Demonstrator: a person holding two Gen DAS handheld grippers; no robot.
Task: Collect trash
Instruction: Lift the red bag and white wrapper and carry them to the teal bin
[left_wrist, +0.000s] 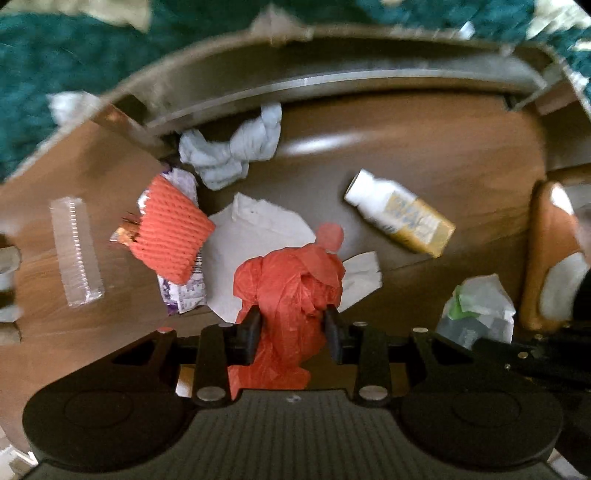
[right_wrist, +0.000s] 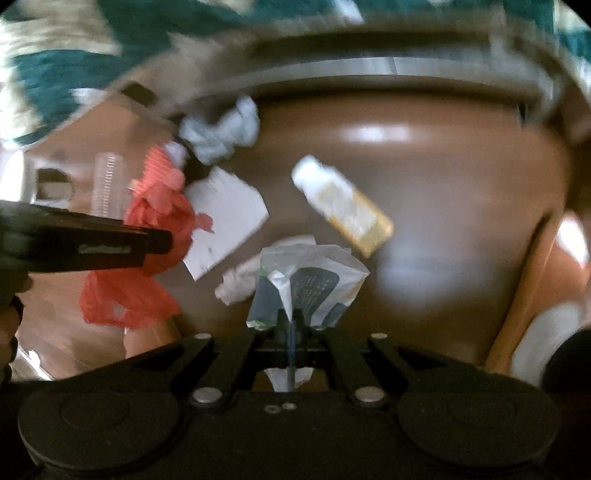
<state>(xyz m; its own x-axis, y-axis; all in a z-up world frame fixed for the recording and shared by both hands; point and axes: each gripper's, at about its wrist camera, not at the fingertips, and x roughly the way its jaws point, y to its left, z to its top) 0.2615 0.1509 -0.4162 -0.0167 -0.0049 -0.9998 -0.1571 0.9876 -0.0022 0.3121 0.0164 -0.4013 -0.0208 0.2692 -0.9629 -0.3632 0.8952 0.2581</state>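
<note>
On the bench (left_wrist: 461, 155), the bottle (left_wrist: 400, 213) lies right of the paper sheet (left_wrist: 255, 229); the netted sleeve (left_wrist: 171, 230) lies left, the crumpled cloth (left_wrist: 232, 151) behind.

Bare brown tabletop (left_wrist: 461, 155) was left open right of the bottle (left_wrist: 399, 212); the left half was crowded by papers (left_wrist: 255, 229), a red mesh sleeve (left_wrist: 171, 232) and a clear wrapper (left_wrist: 75, 251).

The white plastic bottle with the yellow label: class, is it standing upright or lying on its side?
Lying on its side. The white plastic bottle with the yellow label rests lengthwise on the brown table, cap end toward the far edge.
</note>
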